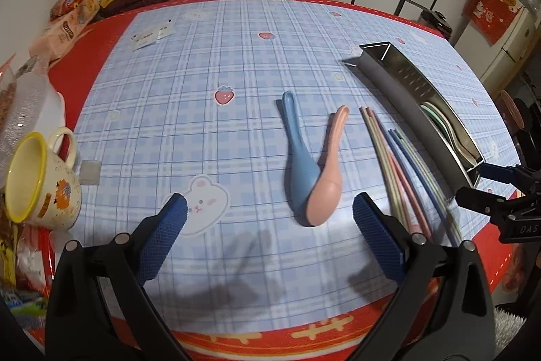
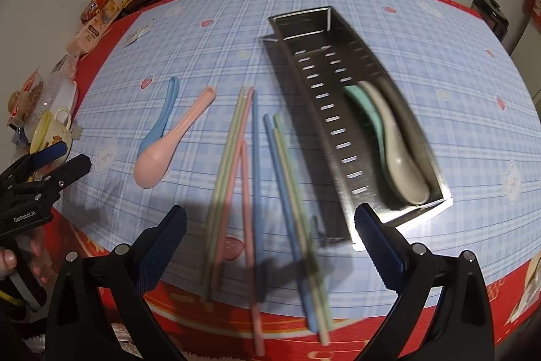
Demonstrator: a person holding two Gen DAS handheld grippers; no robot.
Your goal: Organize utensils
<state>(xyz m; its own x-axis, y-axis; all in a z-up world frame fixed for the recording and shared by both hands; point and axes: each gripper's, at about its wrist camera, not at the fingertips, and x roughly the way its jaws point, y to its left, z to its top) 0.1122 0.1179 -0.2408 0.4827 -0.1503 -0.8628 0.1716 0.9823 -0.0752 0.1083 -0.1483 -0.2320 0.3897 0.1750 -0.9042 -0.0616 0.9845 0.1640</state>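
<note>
A: Left tongs (image 1: pixel 268 210) spread wide, nothing between the pads, hovering over the table (image 1: pixel 236 63). Right tongs (image 2: pixel 270 220) equally wide and empty.

B: Spoons?

A: Blue spoon (image 1: pixel 297 158) and pink spoon (image 1: pixel 326 178) lie dead ahead of the left tongs, about 12 o'clock. Bowls touching at the near end, pink overlapping blue, handles splaying away like a V; blue's long axis towards 12, pink's towards 1. Left arm clearly nearer to both.

B: And the right side?

A: Chopsticks (image 2: pixel 250 185) lie loose between the right tongs' pads, long axes running 12 to 6, near ends over the table edge. Steel caddy (image 2: pixel 341 110) at 1 o'clock, slotted, already holding a green spoon (image 2: pixel 363 110) and a grey spoon (image 2: pixel 395 144).

B: Look of them?

A: Matte pastel plastic, smooth, rounded bowls. Likely slippery across the bowl; handle seems the better grip
</note>
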